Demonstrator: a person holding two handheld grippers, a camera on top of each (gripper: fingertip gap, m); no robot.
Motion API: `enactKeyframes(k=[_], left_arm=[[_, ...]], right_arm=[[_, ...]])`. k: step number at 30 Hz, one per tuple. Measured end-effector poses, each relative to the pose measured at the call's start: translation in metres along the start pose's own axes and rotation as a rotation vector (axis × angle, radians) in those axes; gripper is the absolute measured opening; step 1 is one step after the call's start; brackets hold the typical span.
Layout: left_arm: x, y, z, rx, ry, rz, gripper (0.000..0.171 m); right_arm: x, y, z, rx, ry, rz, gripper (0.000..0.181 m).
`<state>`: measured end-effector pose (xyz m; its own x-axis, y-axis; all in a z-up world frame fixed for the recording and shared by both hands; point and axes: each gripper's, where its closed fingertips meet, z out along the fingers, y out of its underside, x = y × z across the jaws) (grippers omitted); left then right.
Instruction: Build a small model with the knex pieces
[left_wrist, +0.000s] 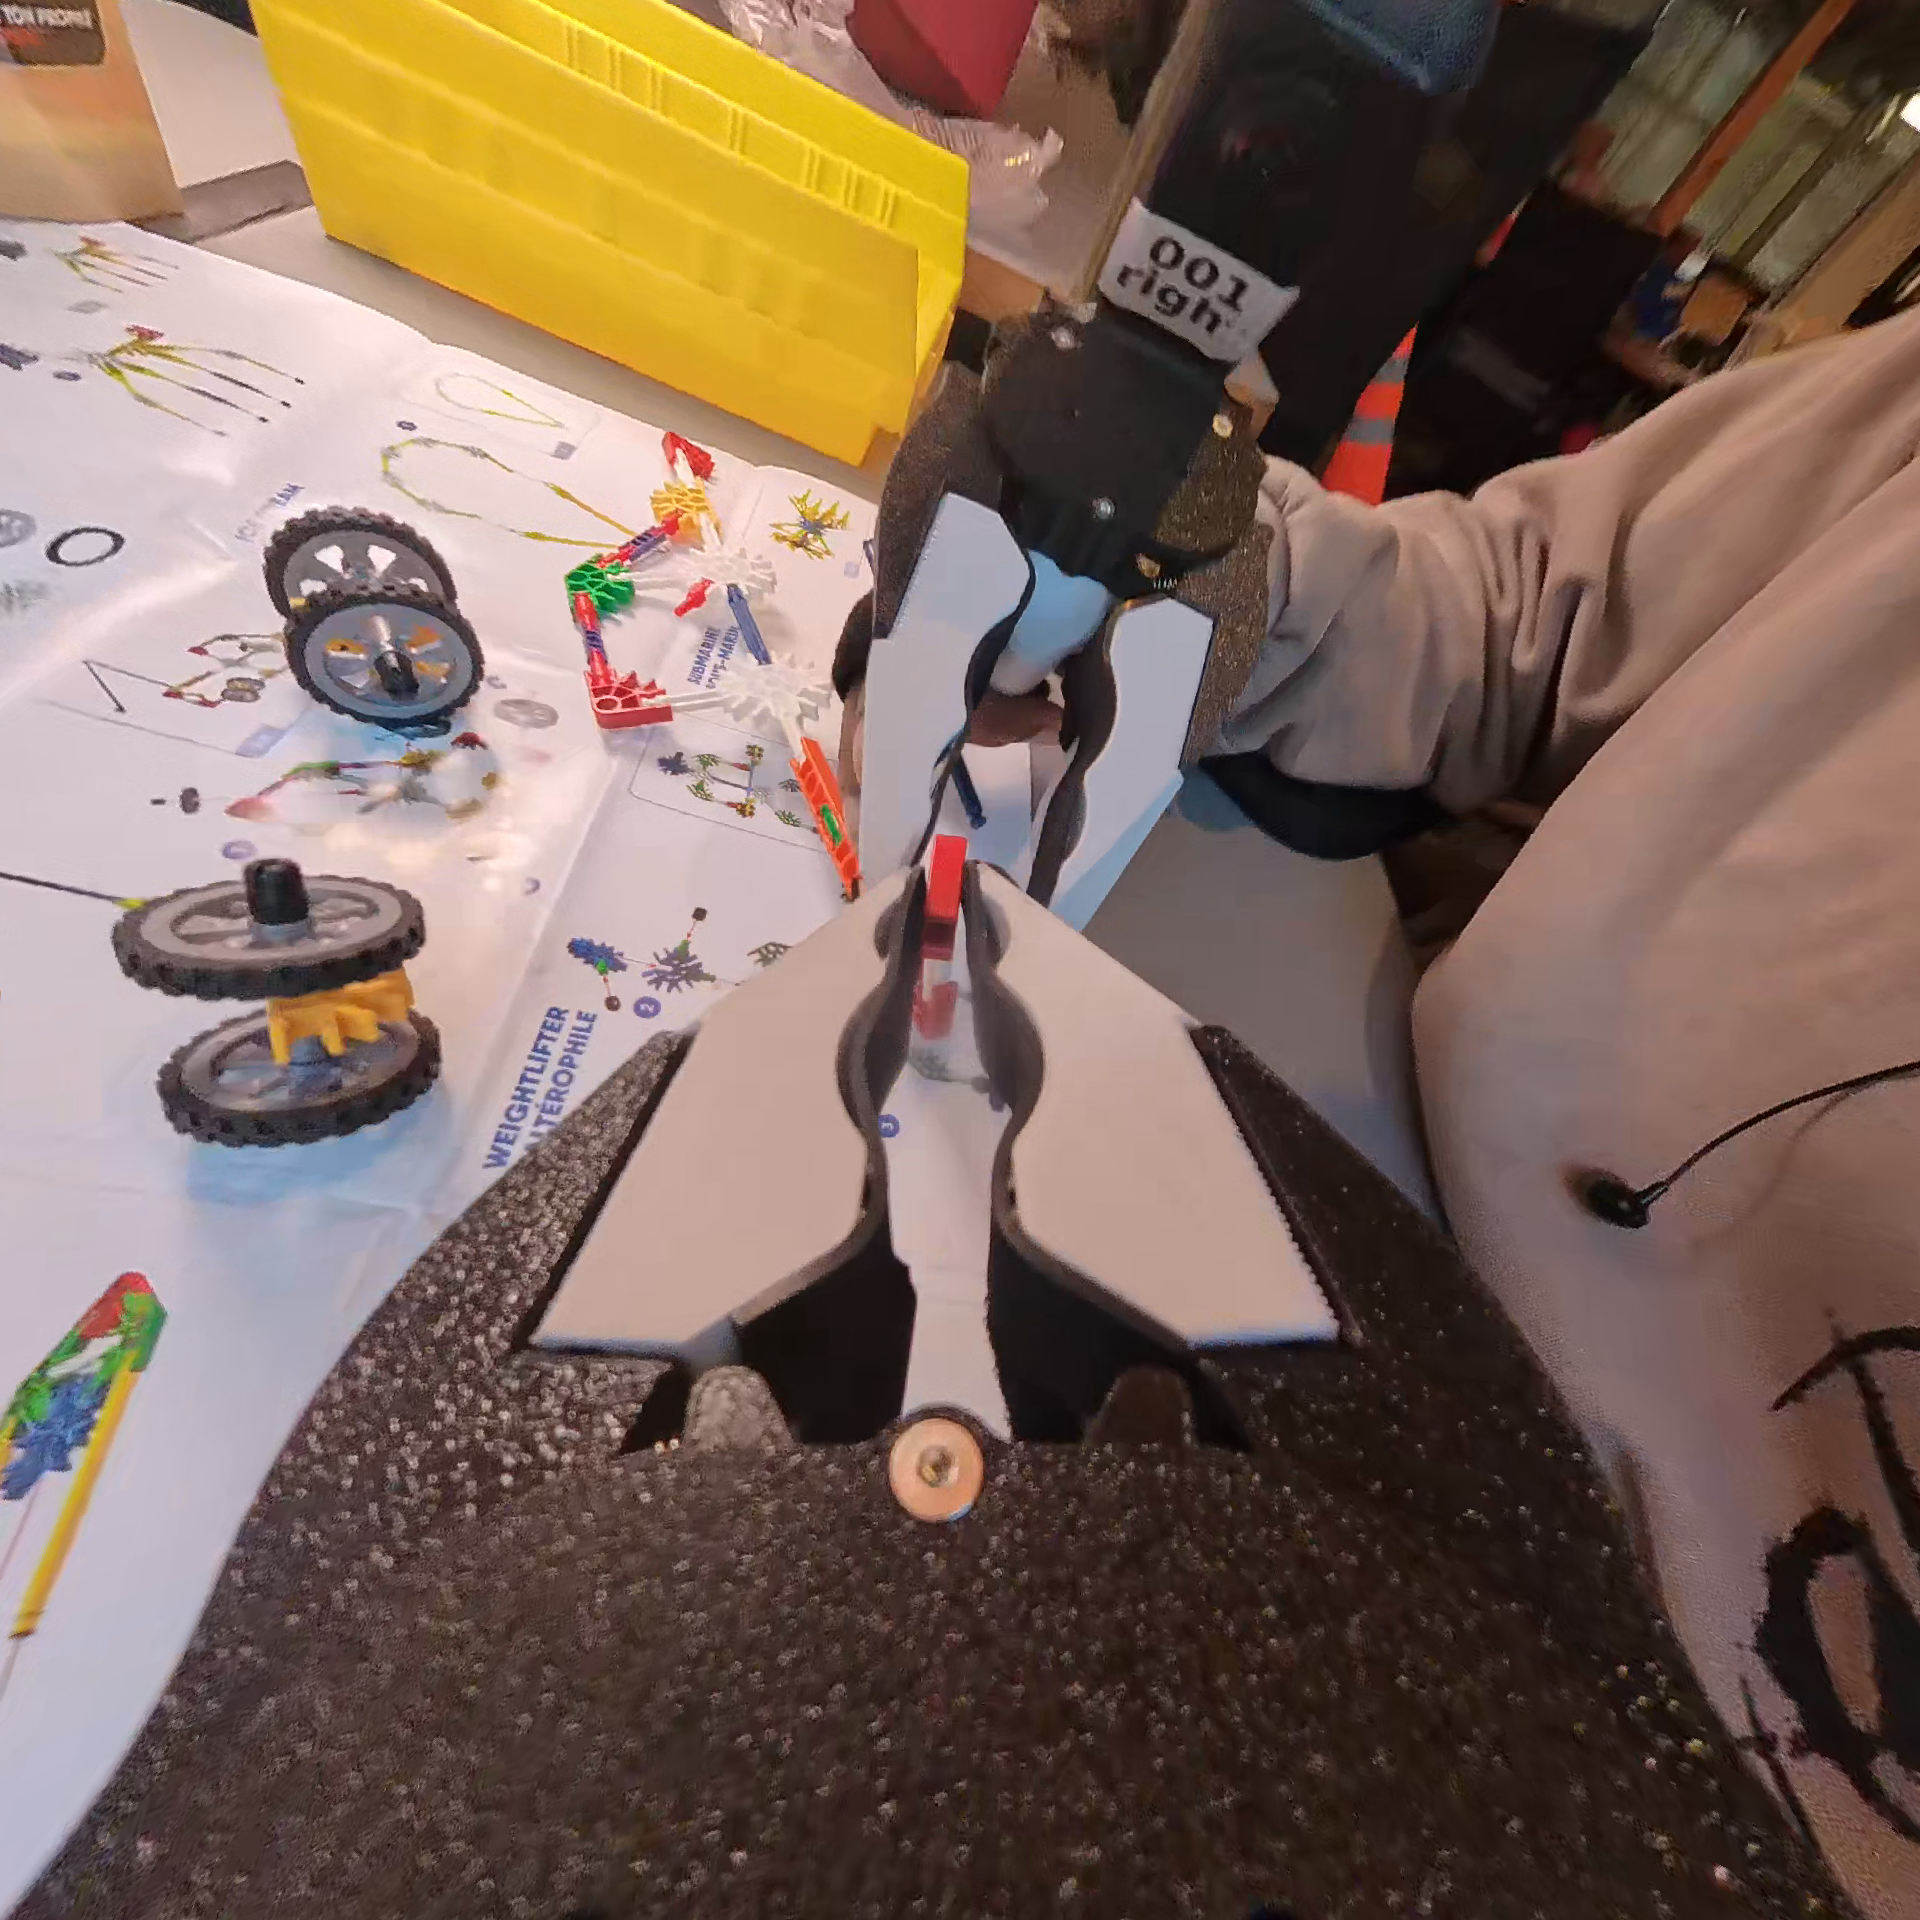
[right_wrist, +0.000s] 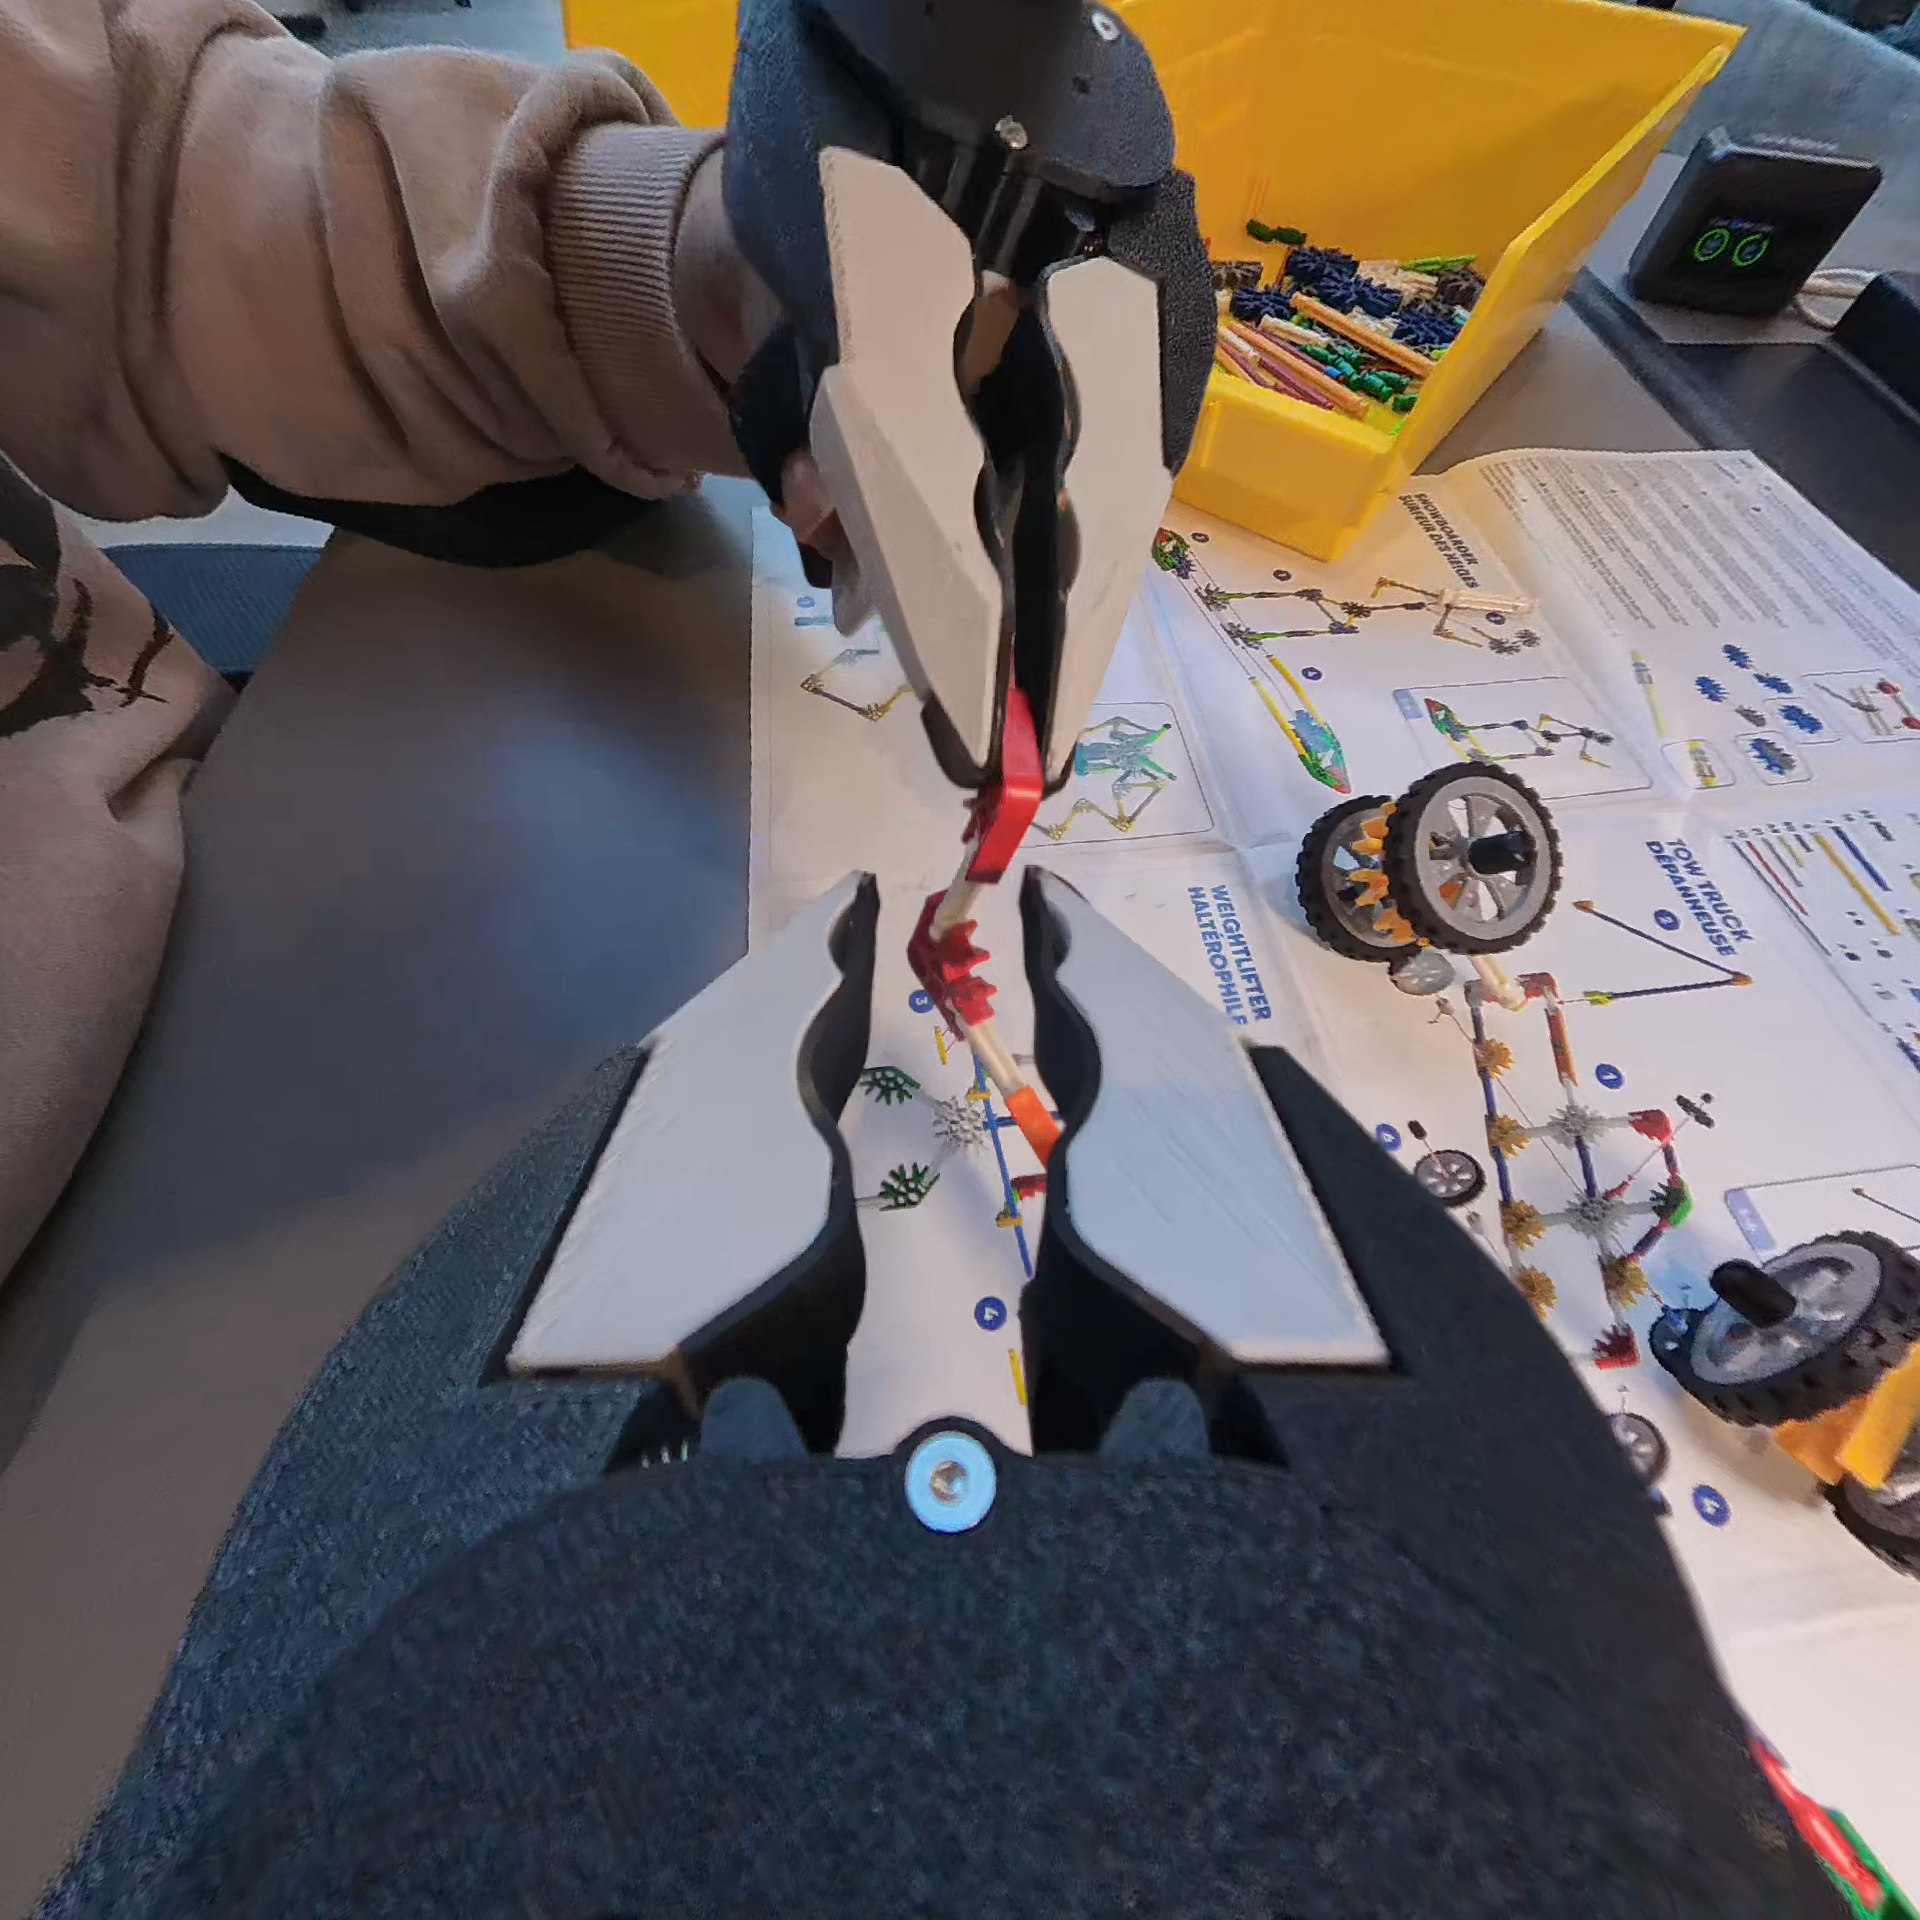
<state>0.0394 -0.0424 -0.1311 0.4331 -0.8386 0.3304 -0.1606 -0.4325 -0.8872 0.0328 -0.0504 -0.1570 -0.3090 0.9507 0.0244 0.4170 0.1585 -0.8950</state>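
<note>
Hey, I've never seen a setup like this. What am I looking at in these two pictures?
No robot here: a person holds a two-finger pincer tool in each hand, each with a camera looking along its fingers. One picture is from the left gripper, the other from the right gripper. On the grey table lie a printed instruction sheet, wheel pairs and a yellow bin of building-toy pieces. The left gripper pinches a red connector atop a short rod chain; the right one is open, the chain showing between its fingers.
</note>
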Motion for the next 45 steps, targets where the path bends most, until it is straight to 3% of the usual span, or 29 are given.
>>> enactKeyframes(k=[4, 7, 15, 17, 23, 32, 40, 45], left_arm=[[-0.003, -0.001, -0.006, 0.090, 0.083, -0.148, 0.003], [-0.007, -0.001, -0.007, 0.115, 0.098, -0.201, 0.004], [0.008, 0.010, -0.003, 0.044, 0.179, -0.160, 0.014], [0.015, 0.013, 0.000, 0.017, 0.180, -0.110, 0.008], [0.008, 0.015, -0.002, -0.009, 0.102, -0.058, 0.004], [-0.005, 0.028, 0.007, -0.087, -0.048, 0.009, 0.006], [-0.016, 0.027, 0.005, 0.045, 0.140, -0.489, 0.007], [-0.021, 0.035, 0.006, 0.048, 0.180, -0.610, 0.007]], right_arm=[[0.007, 0.013, 0.013, -0.085, 0.088, -0.070, 0.044], [0.001, 0.016, 0.020, -0.104, 0.089, -0.133, 0.020], [-0.010, 0.022, 0.023, -0.123, -0.004, -0.062, 0.013], [-0.011, 0.023, 0.023, -0.133, -0.008, -0.060, 0.012], [-0.015, 0.014, 0.021, -0.062, -0.044, -0.014, 0.011], [-0.004, 0.022, 0.028, -0.075, 0.000, 0.025, 0.007], [0.005, 0.026, 0.034, -0.114, 0.104, -0.051, 0.008], [0.006, 0.035, 0.039, -0.176, 0.134, -0.096, 0.008]])
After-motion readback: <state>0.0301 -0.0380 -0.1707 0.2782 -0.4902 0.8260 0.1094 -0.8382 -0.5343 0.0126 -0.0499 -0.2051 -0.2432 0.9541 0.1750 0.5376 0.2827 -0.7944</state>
